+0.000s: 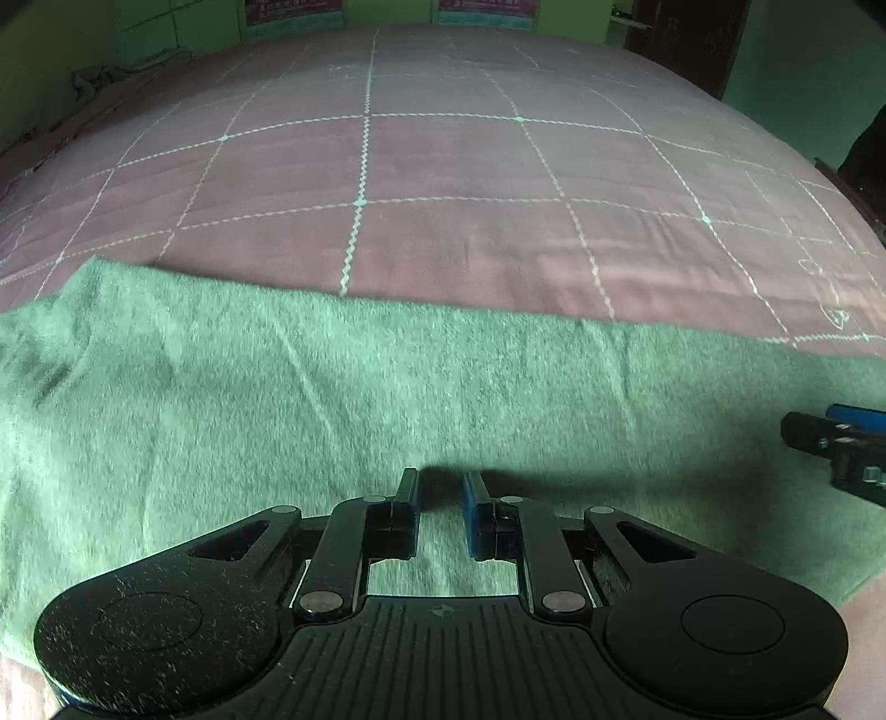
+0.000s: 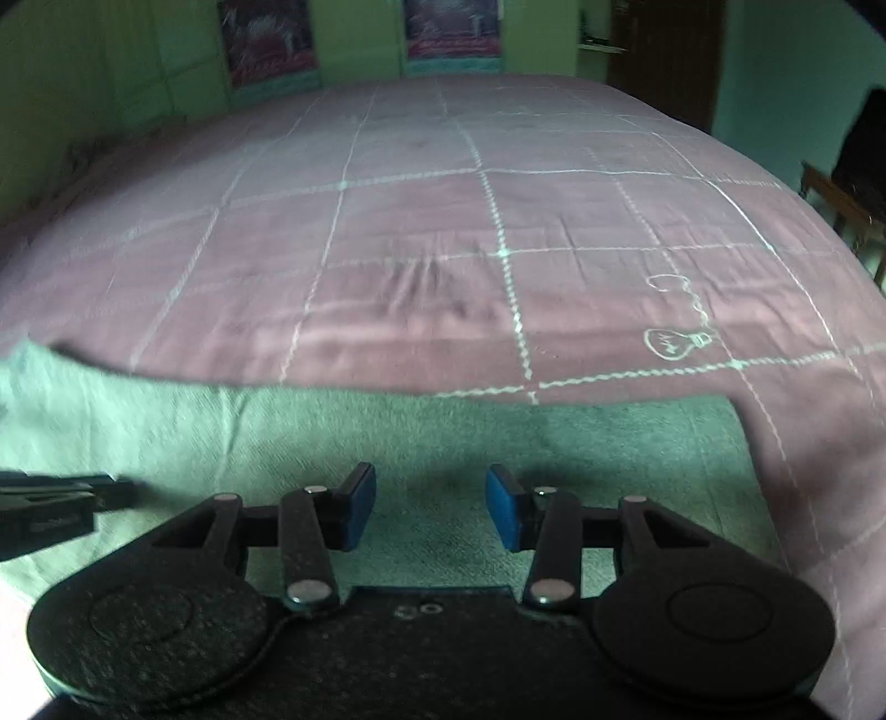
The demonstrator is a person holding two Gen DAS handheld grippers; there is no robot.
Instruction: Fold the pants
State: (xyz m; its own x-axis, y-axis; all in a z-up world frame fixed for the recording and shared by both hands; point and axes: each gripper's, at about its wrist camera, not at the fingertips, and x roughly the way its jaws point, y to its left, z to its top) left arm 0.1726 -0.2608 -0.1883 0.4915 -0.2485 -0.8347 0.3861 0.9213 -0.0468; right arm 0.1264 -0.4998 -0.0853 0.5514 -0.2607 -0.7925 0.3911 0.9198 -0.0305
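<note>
The green pants [image 1: 387, 387] lie flat in a wide band across the near part of a pink quilted bedspread [image 1: 443, 166]. My left gripper [image 1: 440, 476] hovers over them near their front edge, its jaws drawn close together with no cloth seen between them. The right gripper [image 1: 830, 443] shows at the right edge of the left wrist view. In the right wrist view the pants [image 2: 332, 432] end at a corner on the right. My right gripper [image 2: 431, 476] stands open above them, nothing between its blue pads [image 2: 501, 515]. The left gripper [image 2: 55, 498] pokes in from the left.
The bedspread [image 2: 415, 221] runs far back to a green wall with two posters [image 2: 266, 44]. A dark door [image 2: 664, 55] and a wooden chair [image 2: 841, 199] stand at the right. A crumpled cloth [image 1: 94, 77] lies at the far left edge of the bed.
</note>
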